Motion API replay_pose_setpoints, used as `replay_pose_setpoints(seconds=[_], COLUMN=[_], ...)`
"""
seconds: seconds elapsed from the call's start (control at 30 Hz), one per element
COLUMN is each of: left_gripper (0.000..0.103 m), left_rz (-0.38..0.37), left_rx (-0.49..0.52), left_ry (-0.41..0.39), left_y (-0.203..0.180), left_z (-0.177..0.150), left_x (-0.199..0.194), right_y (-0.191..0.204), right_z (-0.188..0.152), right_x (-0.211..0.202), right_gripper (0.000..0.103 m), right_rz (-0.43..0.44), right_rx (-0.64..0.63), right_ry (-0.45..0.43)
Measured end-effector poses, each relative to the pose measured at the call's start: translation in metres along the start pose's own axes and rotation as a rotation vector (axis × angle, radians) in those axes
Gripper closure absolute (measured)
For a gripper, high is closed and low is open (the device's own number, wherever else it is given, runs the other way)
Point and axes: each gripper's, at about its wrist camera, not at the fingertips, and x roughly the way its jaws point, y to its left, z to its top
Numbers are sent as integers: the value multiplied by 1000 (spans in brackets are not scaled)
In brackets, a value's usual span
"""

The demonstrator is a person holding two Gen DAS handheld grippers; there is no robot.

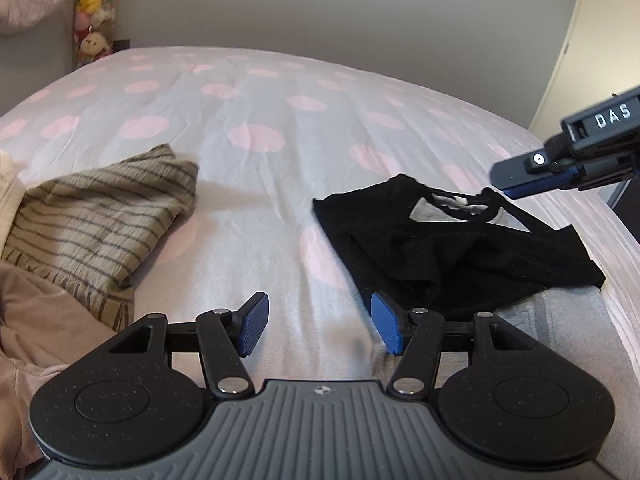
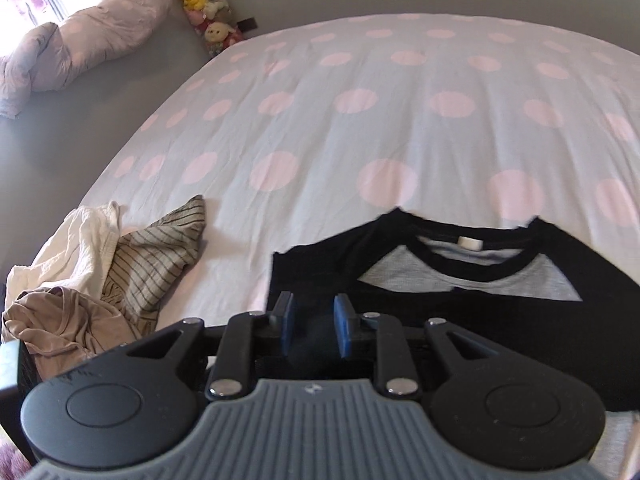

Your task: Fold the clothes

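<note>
My left gripper [image 1: 316, 326] spread wide, empty, above bedsheet [image 1: 256, 208]. Right gripper [image 2: 314, 326] narrowly parted over black-and-grey shirt [image 2: 500, 304]; contact apparently none.

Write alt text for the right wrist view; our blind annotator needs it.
The right gripper, blue-padded fingers slightly apart, hovers over a black-and-grey shirt lying on a bed with a pink-dotted cover. A pile of unfolded clothes lies to the left.
</note>
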Motion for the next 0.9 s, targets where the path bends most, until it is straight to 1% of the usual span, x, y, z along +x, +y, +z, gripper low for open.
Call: replay_pose_setpoints(seconds=[0.23,0.37,0.47,0.6,0.67,0.7,0.73,0.77,0.83,0.9], left_gripper=[48,48,49,53,53,53,53,54,56,64], left_rz=[-45,2,30,98,134,138,137,136,136,160], left_rx=[123,252,353,440,476,490,503,517,576,675], left_ry=[-20,-31,-11,5,0,0,0,1,9,6], left_y=[-40,-70,-88,-99,-102,-103,-104,-106,-111,-121], left_z=[-2,-4,-9,-11,-9,-8,-6,-5,-7,-12], left_x=[-3,7,18,35,41,44,46,49,54,59], right_y=[-67,-101,-123,-152,-164,-168,-172,-174,-173,-167], right_z=[-46,-74,-91,-108,-115,-117,-118,-119,-121,-121], right_x=[-50,-71,-79,-81,-80,-80,-79,-78,-73,-65], right_gripper=[77,76,76,77,74,70,63,62,61,61], right_rz=[-61,-109,-159,-238,-274,-289,-302,-310,-310,-310], right_rx=[36,35,12,-69,-129,-158,-184,-210,-276,-353], right_ry=[-85,-132,-148,-118,-106,-102,-100,-99,-99,-96])
